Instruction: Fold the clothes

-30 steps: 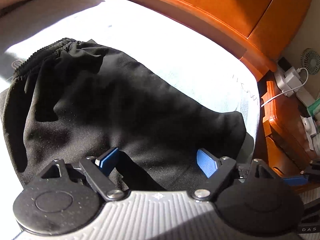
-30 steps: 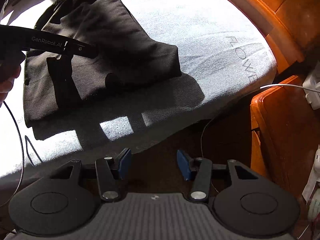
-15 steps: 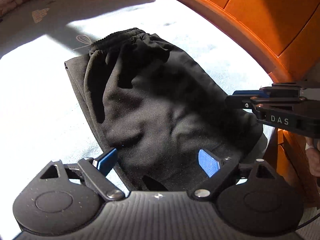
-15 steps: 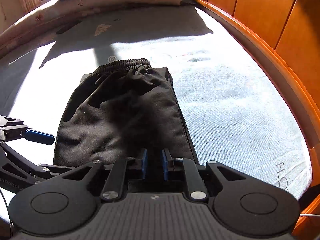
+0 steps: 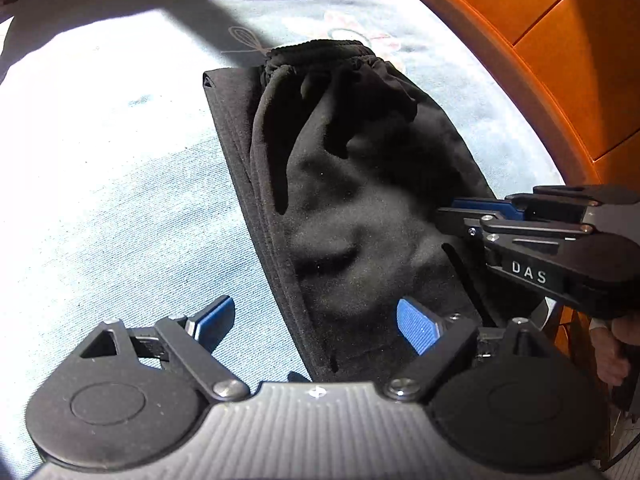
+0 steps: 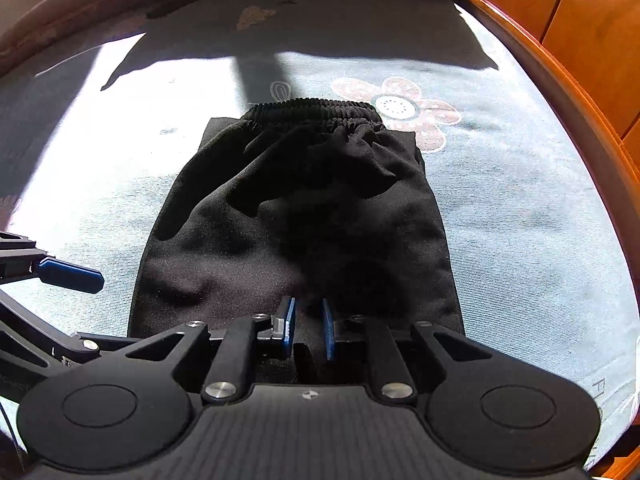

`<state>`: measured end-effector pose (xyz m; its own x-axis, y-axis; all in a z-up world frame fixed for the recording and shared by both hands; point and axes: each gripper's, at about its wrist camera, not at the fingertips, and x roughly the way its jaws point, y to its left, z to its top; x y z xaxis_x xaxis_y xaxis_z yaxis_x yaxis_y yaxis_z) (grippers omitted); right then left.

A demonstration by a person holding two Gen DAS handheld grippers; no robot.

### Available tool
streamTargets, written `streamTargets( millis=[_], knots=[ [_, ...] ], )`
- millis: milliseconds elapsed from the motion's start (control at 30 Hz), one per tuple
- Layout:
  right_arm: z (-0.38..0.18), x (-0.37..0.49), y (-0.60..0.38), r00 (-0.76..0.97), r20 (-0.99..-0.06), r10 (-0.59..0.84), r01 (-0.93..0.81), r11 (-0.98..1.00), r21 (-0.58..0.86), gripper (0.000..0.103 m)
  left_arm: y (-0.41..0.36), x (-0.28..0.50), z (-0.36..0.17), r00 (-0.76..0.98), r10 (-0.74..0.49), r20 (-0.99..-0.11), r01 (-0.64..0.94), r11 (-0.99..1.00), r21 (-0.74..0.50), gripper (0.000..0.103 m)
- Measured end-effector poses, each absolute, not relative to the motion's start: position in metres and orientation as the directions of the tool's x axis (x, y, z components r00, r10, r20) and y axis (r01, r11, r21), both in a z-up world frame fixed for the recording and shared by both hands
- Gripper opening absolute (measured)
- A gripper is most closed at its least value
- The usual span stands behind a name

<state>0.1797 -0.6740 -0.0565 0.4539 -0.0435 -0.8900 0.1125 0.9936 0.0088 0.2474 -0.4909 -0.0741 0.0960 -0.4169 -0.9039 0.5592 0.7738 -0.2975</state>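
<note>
Black shorts; pale blue sheet with a pink flower print; orange wood frame.

Two close downward views, shared trousers

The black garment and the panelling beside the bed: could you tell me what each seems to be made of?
Black garment: soft matte knit, probably cotton or fleece; it creases loosely, shows slight fuzz in the sunlight, and has a gathered elastic waistband.
Panelling: orange-brown wood or wood veneer with a smooth, semi-gloss varnish; the sheen and seams between flat boards suggest this.
</note>
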Motion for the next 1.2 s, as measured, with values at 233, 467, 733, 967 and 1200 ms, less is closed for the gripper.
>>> streamTargets(
  millis=[233,467,733,967,1200],
  knots=[
    [-0.083,0.184,-0.661,0.384,-0.918,-0.099,0.139,0.989,-0.048,0.018,-0.476,0.251,-0.078,0.088,-0.407,-0.909,0.556,0.777,-0.294,0.088],
    [-0.058,0.194,-0.634,0.424,-0.905,-0.030,0.104,0.994,0.016,0.033,-0.463,0.251,-0.078,0.105,-0.386,-0.916,0.554,0.788,-0.269,0.088],
    [-0.051,0.201,-0.636,0.447,-0.888,-0.110,0.171,0.985,-0.036,0.041,-0.433,0.251,-0.074,0.144,-0.370,-0.918,0.558,0.796,-0.233,0.088],
    [-0.091,0.223,-0.681,0.349,-0.919,-0.183,0.286,0.955,-0.082,0.044,-0.408,0.246,-0.067,0.225,-0.391,-0.892,0.524,0.821,-0.227,0.088],
    [-0.061,0.207,-0.671,0.366,-0.915,-0.167,0.292,0.955,-0.057,0.047,-0.384,0.240,-0.041,0.358,-0.393,-0.847,0.456,0.865,-0.209,0.089]
  ],
)
